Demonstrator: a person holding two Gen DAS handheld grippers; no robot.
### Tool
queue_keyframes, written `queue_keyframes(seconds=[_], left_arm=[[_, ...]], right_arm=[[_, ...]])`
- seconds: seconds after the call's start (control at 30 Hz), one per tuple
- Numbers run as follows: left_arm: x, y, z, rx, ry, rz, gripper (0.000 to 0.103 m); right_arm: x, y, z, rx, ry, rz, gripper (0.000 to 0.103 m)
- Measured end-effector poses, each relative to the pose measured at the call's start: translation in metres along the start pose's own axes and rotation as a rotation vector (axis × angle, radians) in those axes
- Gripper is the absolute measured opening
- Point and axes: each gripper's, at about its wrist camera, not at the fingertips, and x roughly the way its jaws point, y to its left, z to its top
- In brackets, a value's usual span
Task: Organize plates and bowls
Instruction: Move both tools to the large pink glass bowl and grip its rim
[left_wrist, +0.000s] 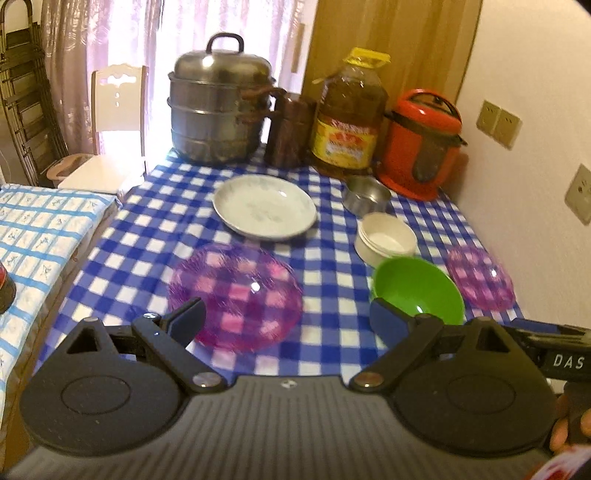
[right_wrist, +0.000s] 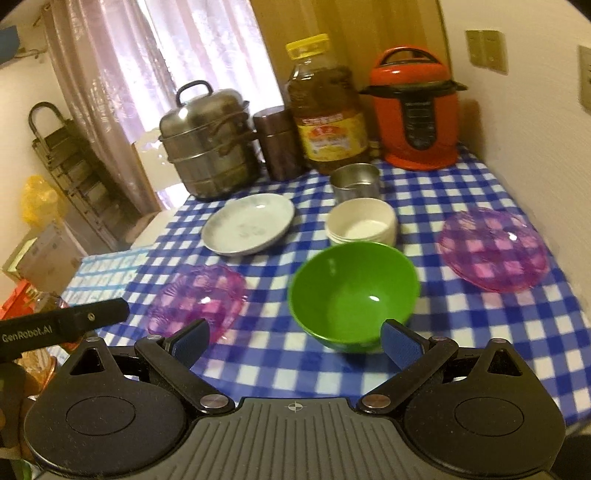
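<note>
I'm seeing both tongs gaping wide and holding nothing: left gripper (left_wrist: 286, 319) is hovering over the near pink plate (left_wrist: 235, 295) at lower centre, right gripper (right_wrist: 295, 341) is sitting just in front of the green bowl (right_wrist: 352, 297), mouth up. White plate (left_wrist: 265, 205) is lying flat mid-frame, white bowls (left_wrist: 386, 240) are nesting upright behind the green bowl, steel bowl (left_wrist: 365, 195) beyond them; all round, so no long axis. Right view is showing the second pink plate (right_wrist: 493, 249) whole at right; left view is squeezing it against the right edge.

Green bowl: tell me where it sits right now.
The green bowl sits on the checked tablecloth just ahead of the right gripper, directly in front of the cream bowls, between the two purple plates.
</note>
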Motion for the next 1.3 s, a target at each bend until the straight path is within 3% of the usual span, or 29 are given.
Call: queue_keyframes(seconds=[0.3, 0.63, 0.7, 0.83, 1.2, 1.3], left_arm=[[0.023, 0.05, 0.02, -0.012, 0.017, 0.044, 0.094], [0.076, 0.104, 0.007, -0.092, 0.092, 0.073, 0.089], [0.086, 0.11, 0.004, -0.092, 0.104, 0.072, 0.087], [0.105, 0.117, -0.001, -0.079, 0.12, 0.065, 0.085], [0.152, 0.127, -0.01, -0.088, 0.177, 0.047, 0.065], [0.158, 0.13, -0.012, -0.086, 0.181, 0.047, 0.055]], right_arm=[[0.053, 0.032, 0.013, -0.025, 0.052, 0.09, 0.099], [0.124, 0.059, 0.016, -0.048, 0.113, 0.128, 0.098], [0.138, 0.061, 0.016, -0.049, 0.131, 0.128, 0.088], [0.166, 0.065, 0.013, -0.062, 0.176, 0.115, 0.083], [0.219, 0.057, 0.013, -0.052, 0.273, 0.085, 0.058], [0.229, 0.054, 0.011, -0.043, 0.292, 0.084, 0.052]])
